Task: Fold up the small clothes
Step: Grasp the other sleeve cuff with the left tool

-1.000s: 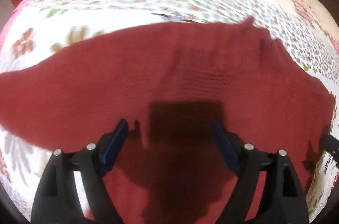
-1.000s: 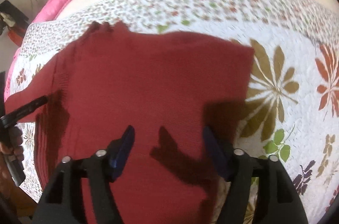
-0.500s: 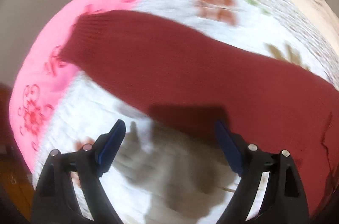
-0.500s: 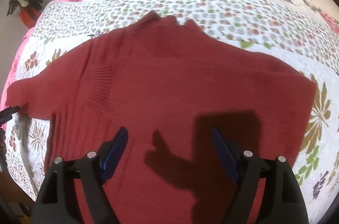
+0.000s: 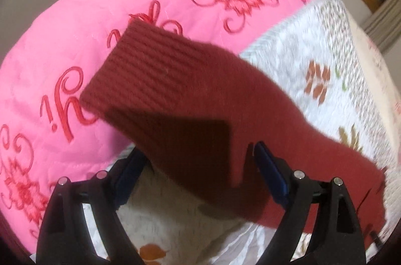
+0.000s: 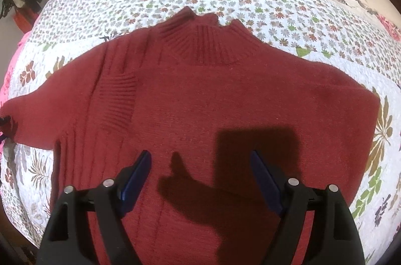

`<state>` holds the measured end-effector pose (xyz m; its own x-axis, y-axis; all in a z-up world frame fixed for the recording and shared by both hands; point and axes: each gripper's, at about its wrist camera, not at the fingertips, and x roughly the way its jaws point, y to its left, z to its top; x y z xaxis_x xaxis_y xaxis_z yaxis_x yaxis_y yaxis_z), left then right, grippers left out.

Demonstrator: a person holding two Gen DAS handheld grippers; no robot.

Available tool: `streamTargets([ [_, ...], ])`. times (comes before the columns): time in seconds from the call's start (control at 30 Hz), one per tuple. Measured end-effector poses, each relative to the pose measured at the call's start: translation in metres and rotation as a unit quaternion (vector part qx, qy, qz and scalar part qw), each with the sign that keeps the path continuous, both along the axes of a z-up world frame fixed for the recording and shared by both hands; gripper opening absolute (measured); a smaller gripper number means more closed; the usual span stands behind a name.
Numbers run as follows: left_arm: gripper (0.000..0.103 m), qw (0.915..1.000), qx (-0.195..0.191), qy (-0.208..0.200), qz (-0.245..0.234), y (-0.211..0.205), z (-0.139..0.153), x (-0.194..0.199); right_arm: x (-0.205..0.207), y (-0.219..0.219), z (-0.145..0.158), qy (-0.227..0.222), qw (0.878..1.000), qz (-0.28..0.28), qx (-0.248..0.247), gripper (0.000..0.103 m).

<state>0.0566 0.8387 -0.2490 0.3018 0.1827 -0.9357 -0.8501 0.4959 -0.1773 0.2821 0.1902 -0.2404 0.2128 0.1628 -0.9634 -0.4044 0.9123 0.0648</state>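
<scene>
Red sweater (image 6: 225, 102) lies flat, seemingly just beneath both open jaws.

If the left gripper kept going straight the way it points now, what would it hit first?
Most likely the red sweater's sleeve, which lies straight ahead between the open fingers of the left gripper. The pink quilt lies beyond. Depth is hard to judge.

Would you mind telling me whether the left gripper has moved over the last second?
Yes. The left gripper swung left, from above the sweater's body to its outstretched sleeve, whose cuff lies on the pink quilt.
</scene>
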Motion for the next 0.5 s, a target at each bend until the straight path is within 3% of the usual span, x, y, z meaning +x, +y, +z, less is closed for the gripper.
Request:
streamTargets([
  [0.07,0.054,0.9999,0.010,0.004,0.011,0.007,-0.003,-0.005,-0.001,0.003,0.001,-0.003,1.000,0.005,-0.004,0.081],
  [0.1,0.048,0.9998,0.015,0.008,0.014,0.005,-0.001,-0.009,-0.002,0.003,0.002,-0.005,1.000,0.008,-0.007,0.081],
  [0.17,0.015,0.9997,0.019,0.003,0.016,0.005,0.007,-0.011,-0.002,0.003,0.002,-0.007,1.000,0.010,-0.011,0.081],
  [0.2,0.010,0.9998,0.017,-0.001,0.014,0.010,0.008,-0.008,-0.001,0.002,0.002,-0.007,1.000,0.010,-0.013,0.081],
  [0.37,0.007,0.9997,0.019,-0.015,0.004,-0.002,0.027,0.004,0.001,-0.012,-0.002,-0.003,1.000,0.000,-0.021,0.081],
  [0.5,0.007,0.9973,0.045,-0.041,-0.041,-0.034,0.052,0.026,0.002,-0.025,-0.001,-0.003,1.000,-0.009,-0.024,0.081],
])
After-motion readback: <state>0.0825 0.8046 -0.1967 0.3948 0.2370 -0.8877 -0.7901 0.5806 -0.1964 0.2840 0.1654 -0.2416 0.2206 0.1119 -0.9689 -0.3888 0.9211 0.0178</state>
